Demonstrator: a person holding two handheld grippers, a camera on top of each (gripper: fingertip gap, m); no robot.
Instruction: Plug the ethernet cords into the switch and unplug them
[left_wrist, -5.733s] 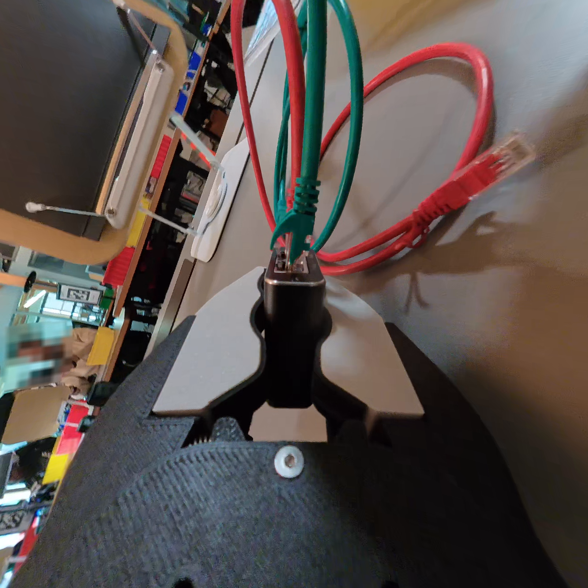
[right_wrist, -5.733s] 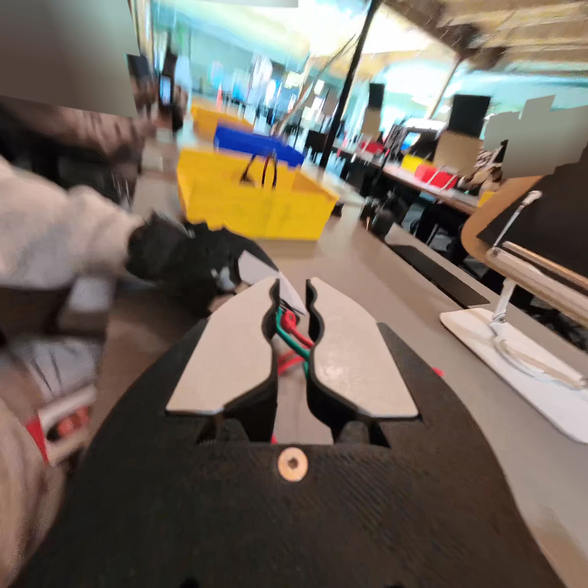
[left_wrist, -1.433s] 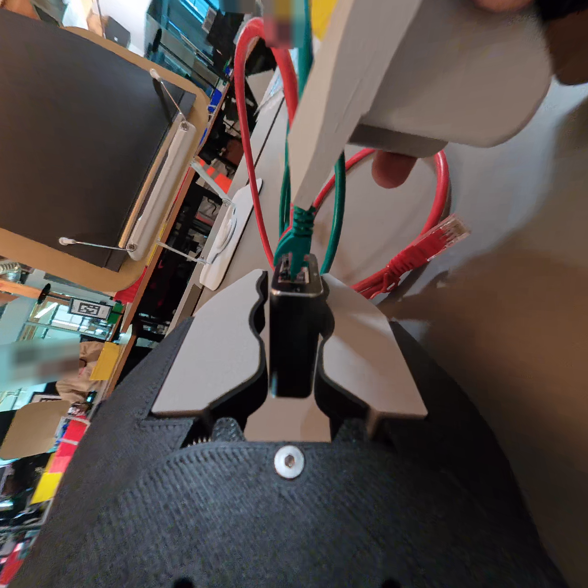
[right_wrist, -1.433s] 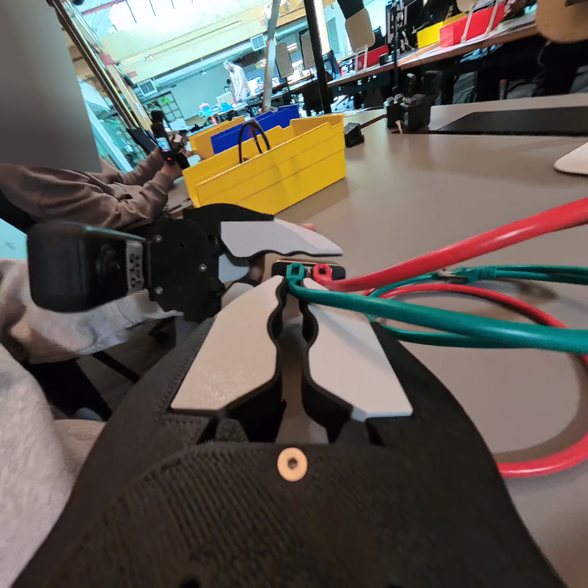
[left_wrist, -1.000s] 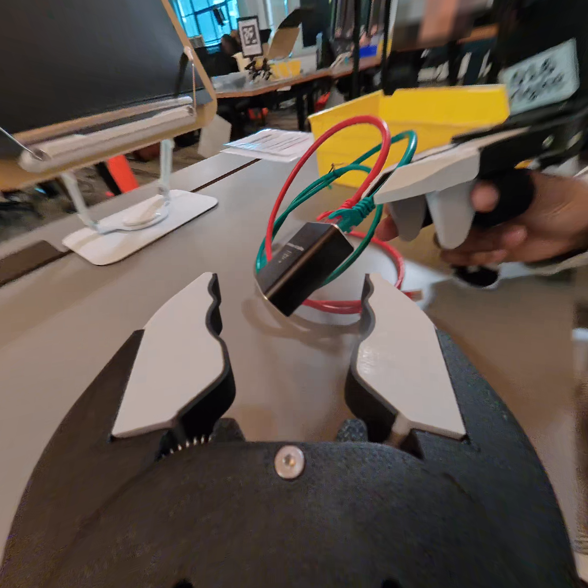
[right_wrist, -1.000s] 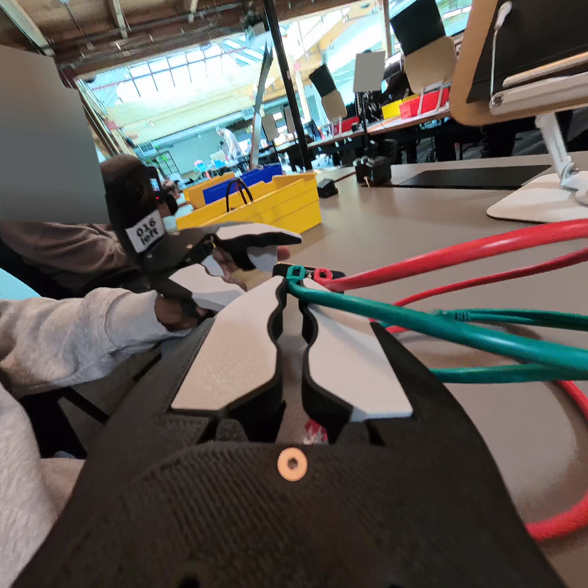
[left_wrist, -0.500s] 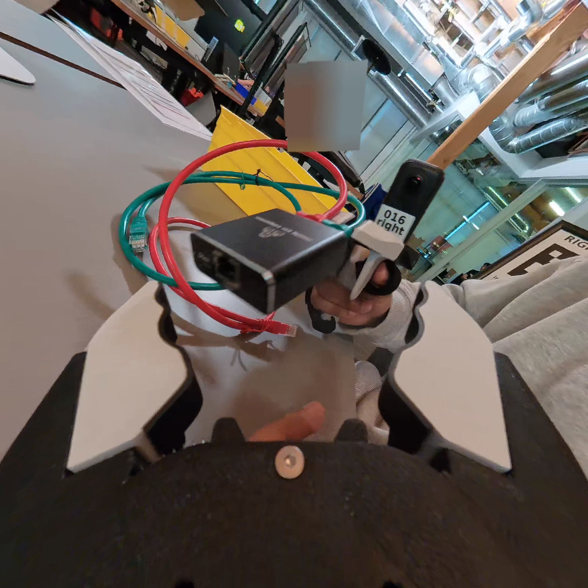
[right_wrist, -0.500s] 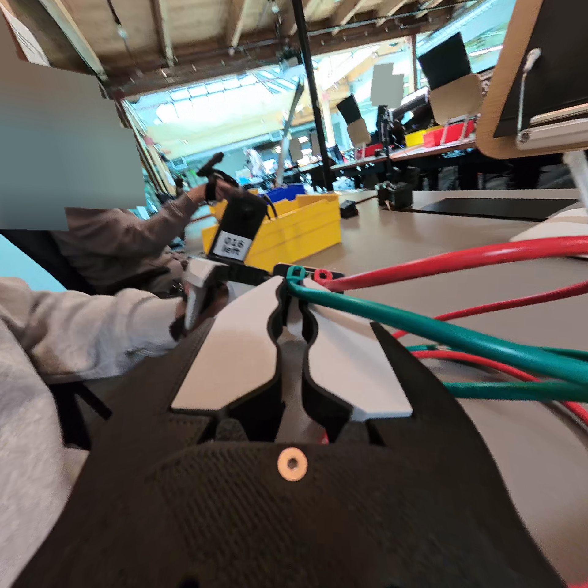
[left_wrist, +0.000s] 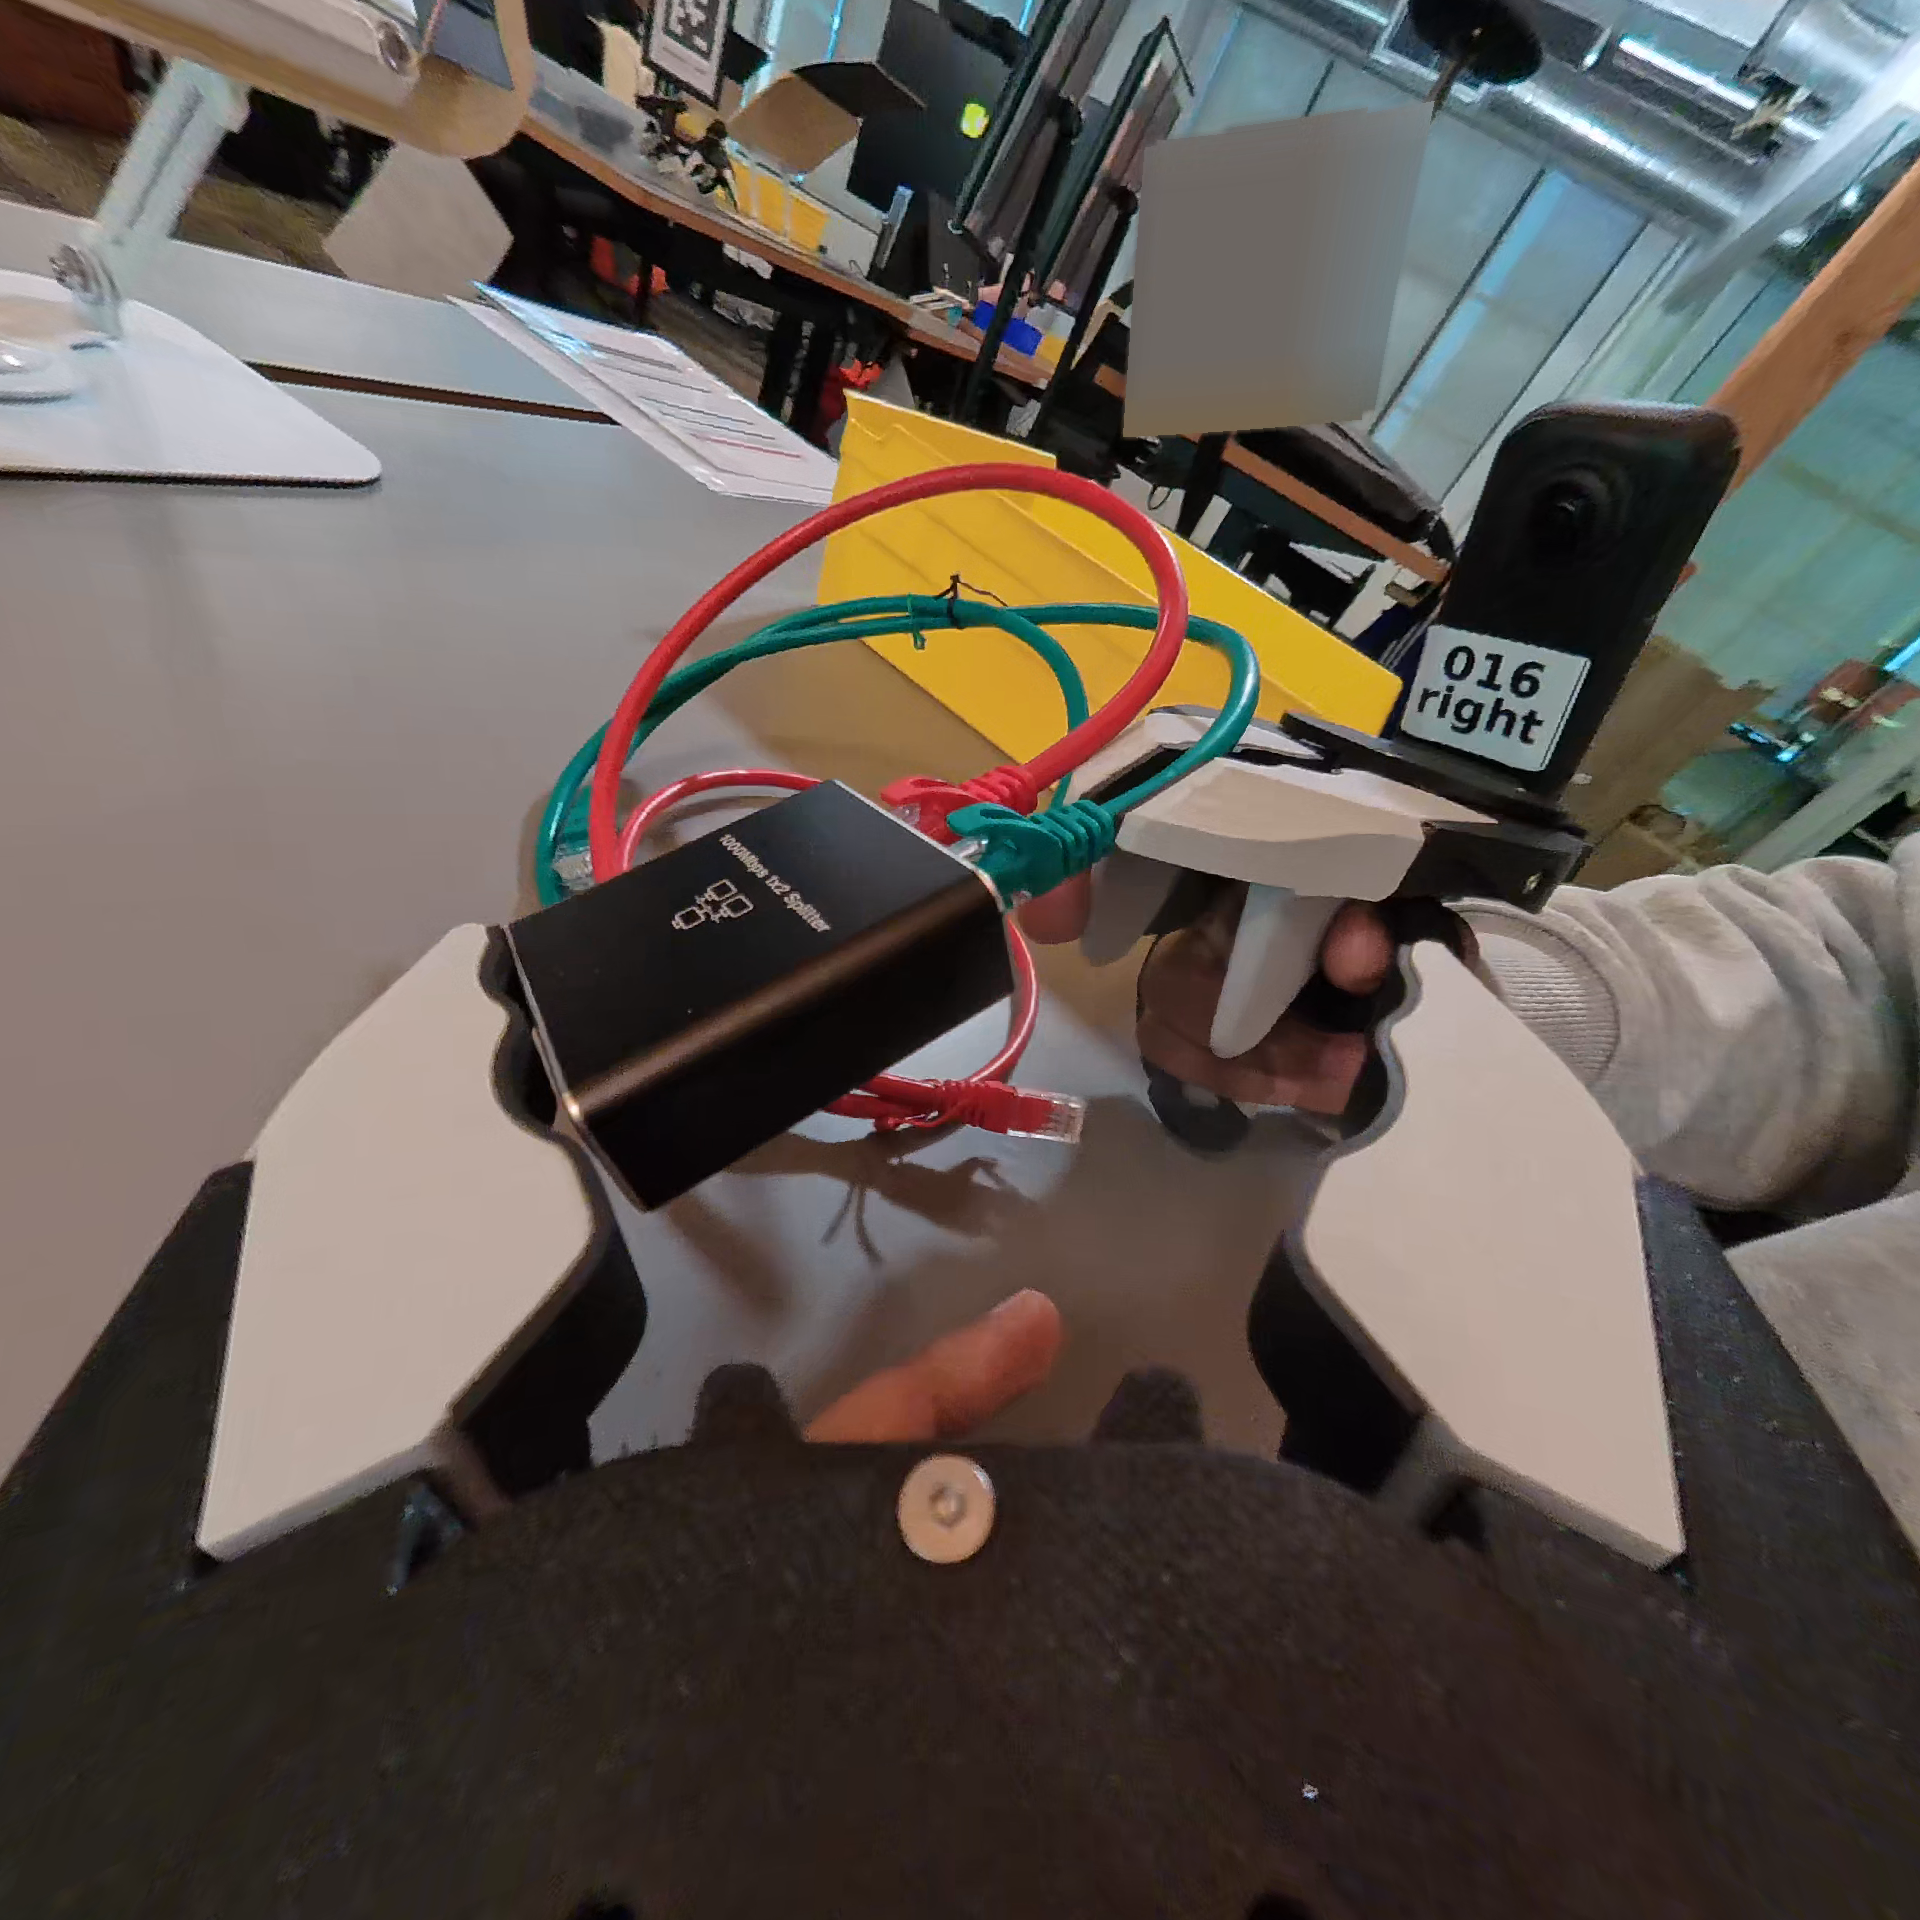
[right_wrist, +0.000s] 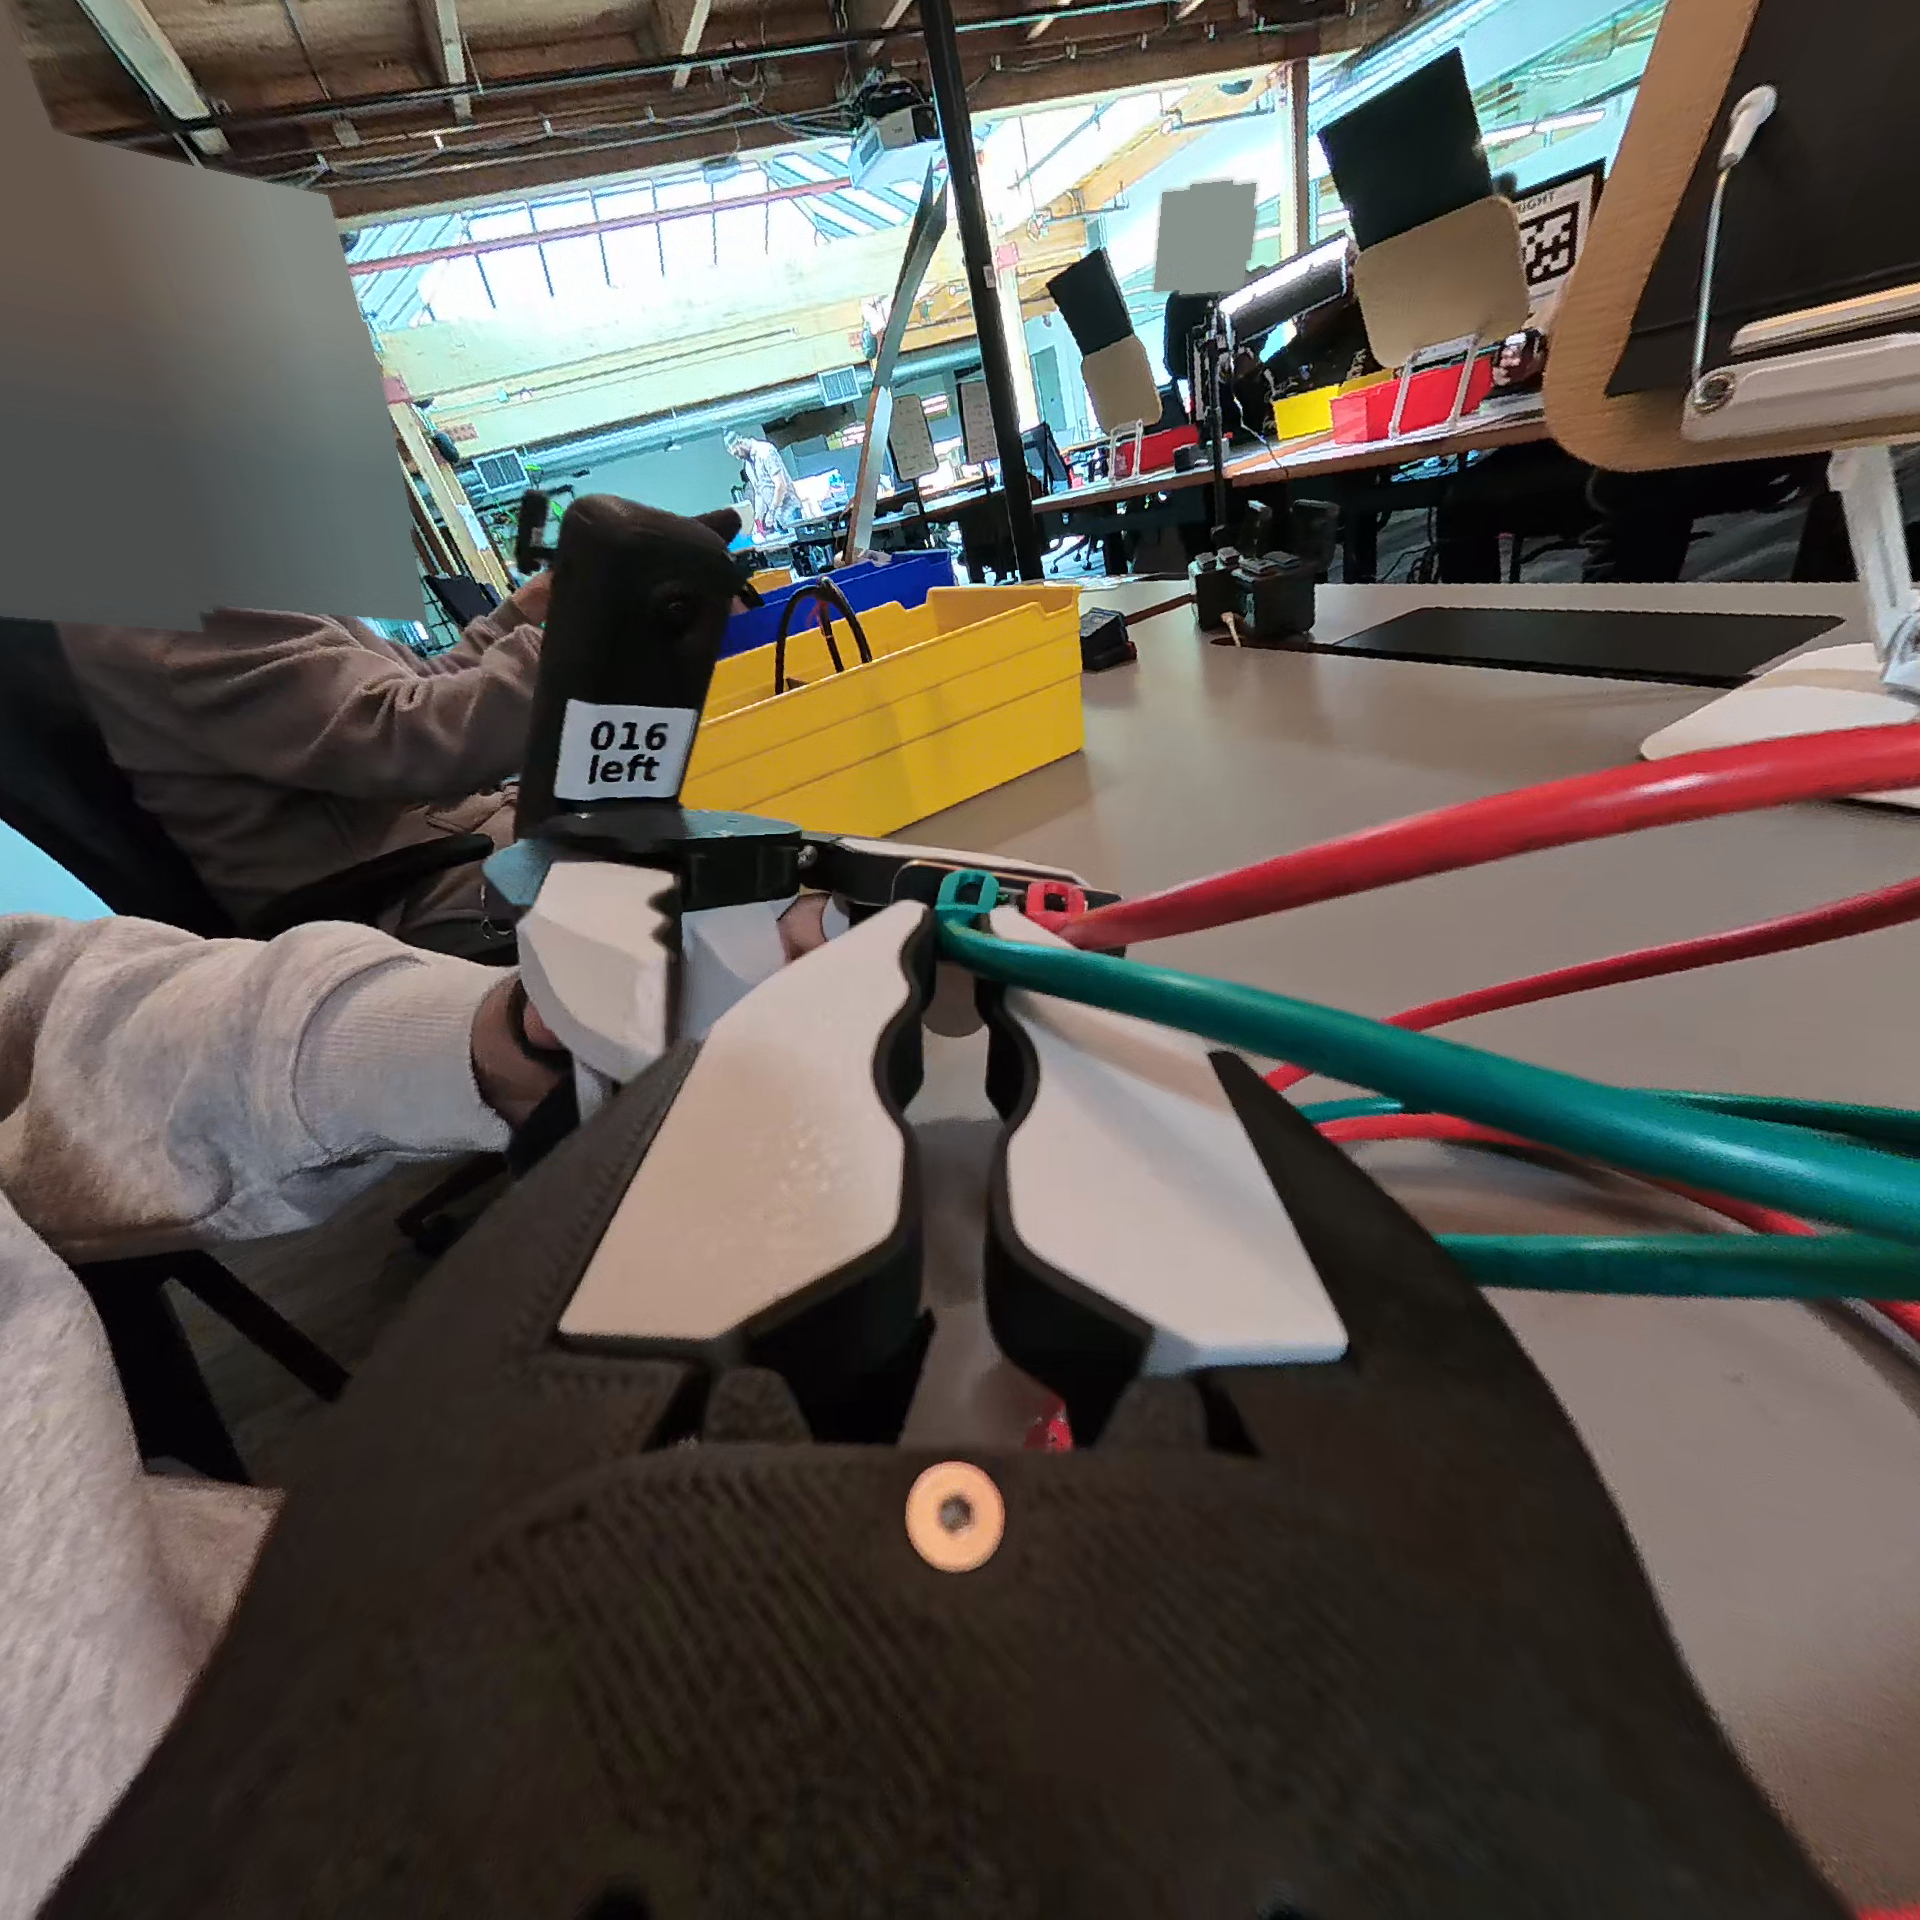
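Note:
The black switch (left_wrist: 758, 997) hangs tilted above the table (left_wrist: 260, 727). A green cord (left_wrist: 1039, 842) and a red cord (left_wrist: 935, 800) are plugged into its far end. My right gripper (right_wrist: 956, 935) is shut on the green cord (right_wrist: 1351, 1049) just behind its plug and holds the switch up; it also shows in the left wrist view (left_wrist: 1143, 821). My left gripper (left_wrist: 940, 945) is wide open, with the switch's near end by its left fingertip (left_wrist: 457, 997); contact is unclear. The red cord's loose plug (left_wrist: 997, 1107) lies on the table.
A yellow bin (left_wrist: 1039, 582) stands behind the cord loops; it also shows in the right wrist view (right_wrist: 914, 707). A white monitor stand base (left_wrist: 156, 416) sits at the far left, a paper sheet (left_wrist: 665, 405) beyond. Another person (right_wrist: 260, 748) sits past the table edge.
The left gripper has swung and closed in, so the switch now lies between its open fingers, close to the left one. The right gripper stays shut on the green cord.

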